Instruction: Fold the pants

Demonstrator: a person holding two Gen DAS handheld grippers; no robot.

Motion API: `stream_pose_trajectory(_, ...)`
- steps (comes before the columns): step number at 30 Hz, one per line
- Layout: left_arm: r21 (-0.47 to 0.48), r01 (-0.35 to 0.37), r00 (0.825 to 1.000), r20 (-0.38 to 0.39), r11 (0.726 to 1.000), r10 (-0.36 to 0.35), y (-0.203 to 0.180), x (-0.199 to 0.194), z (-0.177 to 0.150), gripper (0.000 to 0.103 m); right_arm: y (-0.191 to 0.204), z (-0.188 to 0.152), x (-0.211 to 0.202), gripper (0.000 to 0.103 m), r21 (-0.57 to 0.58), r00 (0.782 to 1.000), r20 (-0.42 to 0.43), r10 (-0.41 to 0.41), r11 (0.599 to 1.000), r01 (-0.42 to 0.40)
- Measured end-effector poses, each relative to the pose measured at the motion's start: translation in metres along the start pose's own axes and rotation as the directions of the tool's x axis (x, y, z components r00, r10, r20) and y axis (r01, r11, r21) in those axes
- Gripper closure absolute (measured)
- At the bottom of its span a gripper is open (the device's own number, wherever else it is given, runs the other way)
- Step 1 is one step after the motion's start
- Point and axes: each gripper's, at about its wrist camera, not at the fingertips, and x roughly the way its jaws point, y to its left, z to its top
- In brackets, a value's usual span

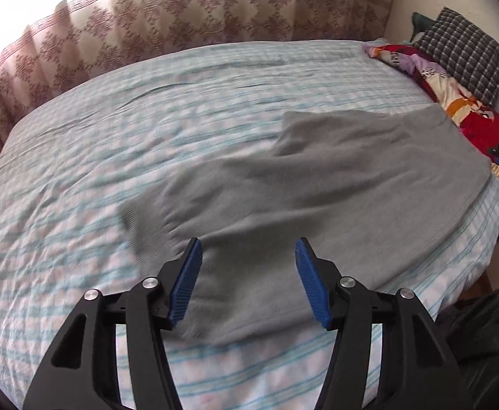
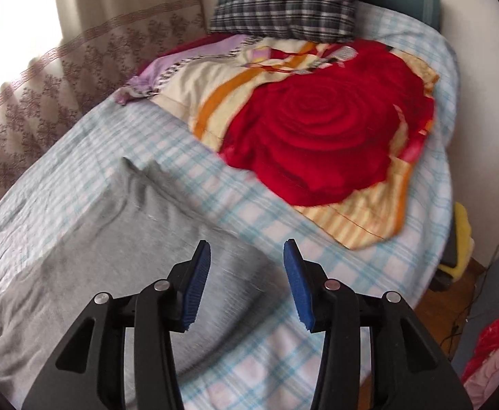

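The soft grey jersey-knit pants (image 1: 318, 177) lie spread on the bed with the pale blue-and-white checked sheet (image 1: 112, 143); in the left wrist view they fill the centre and right of the frame, running from the lower middle up toward the upper right; in the right wrist view they occupy the lower left (image 2: 112, 239).

The left gripper (image 1: 248, 249), at the bottom centre of its frame, stands with its blue ribbed pads apart and nothing pinched between them; grey cloth shows in the gap, lying on the bed below; the right gripper (image 2: 246, 253) likewise has its pads parted and empty, over the edge of the pants where cloth meets sheet.

The fabric looks light, limp and stretchy; it will likely sag and drape from any held point and cling to the sheet instead of sliding cleanly; nothing about it is fragile. A thin single layer may slip out of the pads, so a seamed edge seems the better hold: the stitched hem (image 1: 468, 201) at the right of the left view, or the raised corner (image 2: 130, 164) in the middle left of the right view.

The red rose-patterned blanket (image 2: 318, 136) lies in the upper centre, near that corner but apart from it; the dark plaid pillow (image 2: 290, 0) sits at the top.
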Motion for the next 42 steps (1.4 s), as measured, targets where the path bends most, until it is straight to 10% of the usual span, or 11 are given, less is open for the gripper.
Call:
stream_pose_trajectory(7, 0.029, 0.074, 0.994, -0.087, 0.997, -0.071, -0.036, 0.041, 0.0, 0.042, 0.04, 0.03, 0.027, 0.053, -0.114, 0.989, -0.04, 0.141, 0.983, -0.144)
stream_pose_trajectory(22, -0.02, -0.007, 0.974, -0.228, 1.0, 0.002, -0.027, 0.076, -0.022, 0.029, 0.097, 0.067, 0.117, 0.054, -0.203, 0.931, -0.223, 0.289, 0.92, -0.334)
stream_pose_trajectory(32, -0.016, -0.015, 0.983, -0.181, 1.0, 0.012, -0.033, 0.071, 0.009, 0.029, 0.108, 0.058, 0.13, 0.091, -0.303, 0.949, -0.228, 0.219, 0.91, -0.283)
stream_pose_trajectory(42, -0.017, -0.042, 0.987, -0.153, 0.999, 0.039, -0.036, 0.092, 0.03, 0.029, 0.098, 0.055, 0.127, 0.095, -0.357, 0.993, -0.098, 0.064, 0.929, -0.095)
